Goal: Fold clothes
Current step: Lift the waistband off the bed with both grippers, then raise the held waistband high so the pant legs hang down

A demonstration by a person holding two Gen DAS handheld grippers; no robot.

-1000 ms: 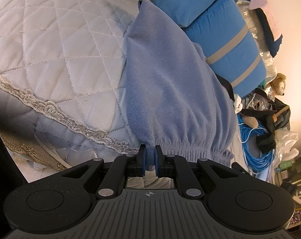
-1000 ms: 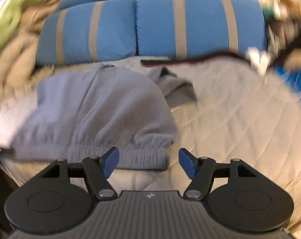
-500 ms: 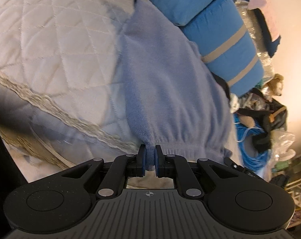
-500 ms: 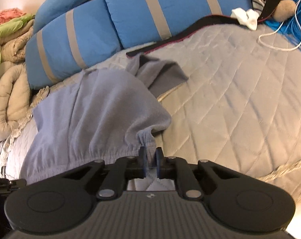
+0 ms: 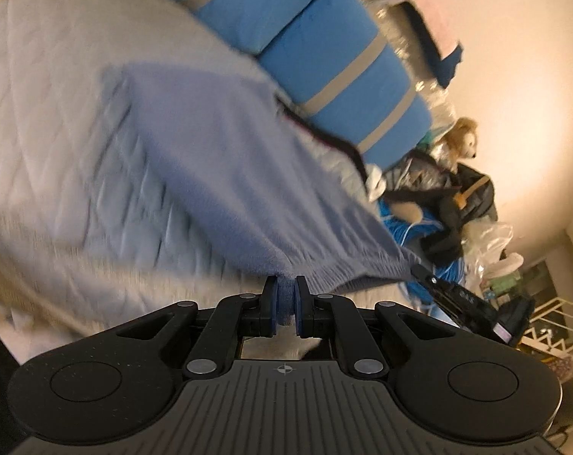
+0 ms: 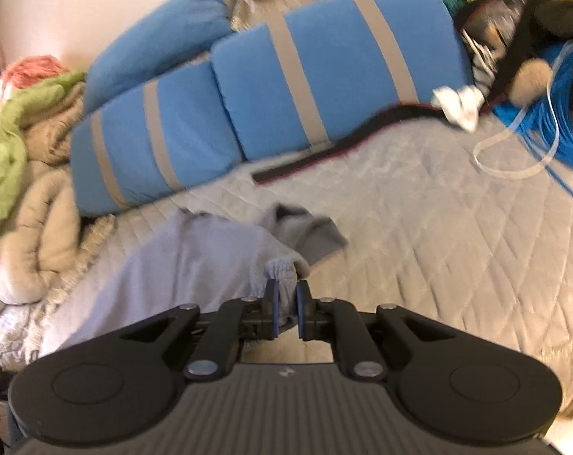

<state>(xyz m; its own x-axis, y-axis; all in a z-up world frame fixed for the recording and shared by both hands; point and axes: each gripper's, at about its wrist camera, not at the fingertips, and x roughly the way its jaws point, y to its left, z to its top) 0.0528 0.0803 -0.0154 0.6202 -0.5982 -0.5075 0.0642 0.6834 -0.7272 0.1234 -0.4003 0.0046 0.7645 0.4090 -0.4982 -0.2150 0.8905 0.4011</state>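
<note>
A pair of light blue fleece trousers [image 5: 225, 174] lies stretched across the quilted bedspread [image 5: 51, 121]. My left gripper [image 5: 285, 295] is shut on the gathered elastic waistband at one end. My right gripper [image 6: 285, 303] is shut on the bunched waistband at the other end, seen as the trousers [image 6: 195, 265] trailing away to the left, with a grey leg end [image 6: 313, 235] folded over beyond. In the left wrist view the right gripper's body [image 5: 465, 299] shows at the right edge of the waistband, which hangs lifted between the two grips.
Blue cushions with grey stripes [image 6: 286, 87] line the far side of the bed. A beige duvet and green cloth [image 6: 17, 144] pile up at the left. Blue cable [image 6: 552, 113], a white sock [image 6: 457, 106], a plush bear [image 5: 457, 140] and bags crowd the right.
The right gripper, open one second ago, has shut on the waistband. Both grippers have since lifted and pulled the trousers, so the views swing and blur.
</note>
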